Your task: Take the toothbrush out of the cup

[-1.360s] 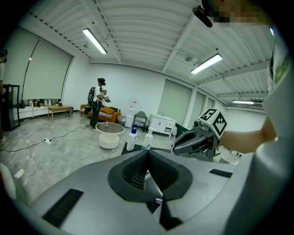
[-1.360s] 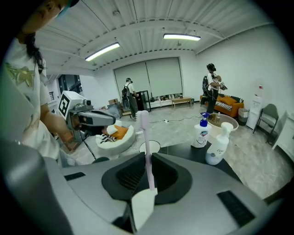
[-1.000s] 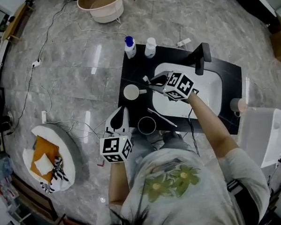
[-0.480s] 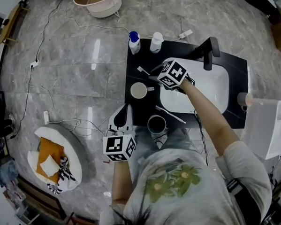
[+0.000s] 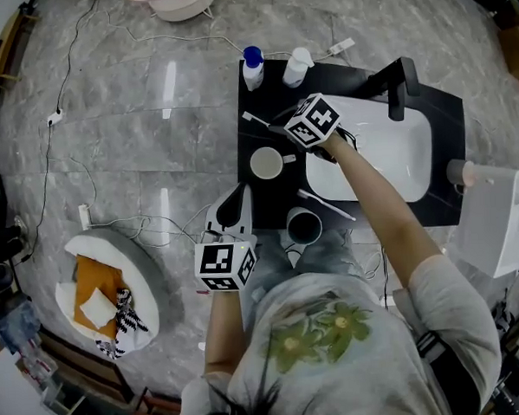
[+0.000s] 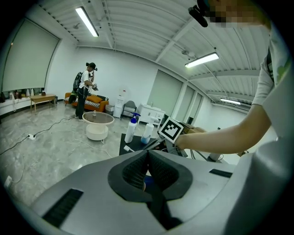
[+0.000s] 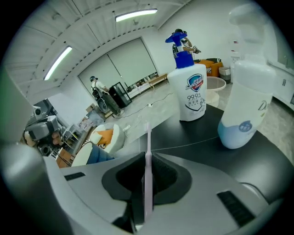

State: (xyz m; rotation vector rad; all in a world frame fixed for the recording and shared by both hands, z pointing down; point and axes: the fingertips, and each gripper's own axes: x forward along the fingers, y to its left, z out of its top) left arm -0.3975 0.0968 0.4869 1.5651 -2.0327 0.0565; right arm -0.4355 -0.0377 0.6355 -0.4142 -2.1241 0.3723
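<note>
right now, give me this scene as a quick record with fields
right hand-held gripper: shut on the toothbrush
toothbrush: out of the white cup, held above the black counter near the blue-pump bottle
white cup: upright beside the sink, no brush in it
left hand-held gripper: jaws together, holding nothing
also there: dark cup and second toothbrush at the counter's near edge
</note>
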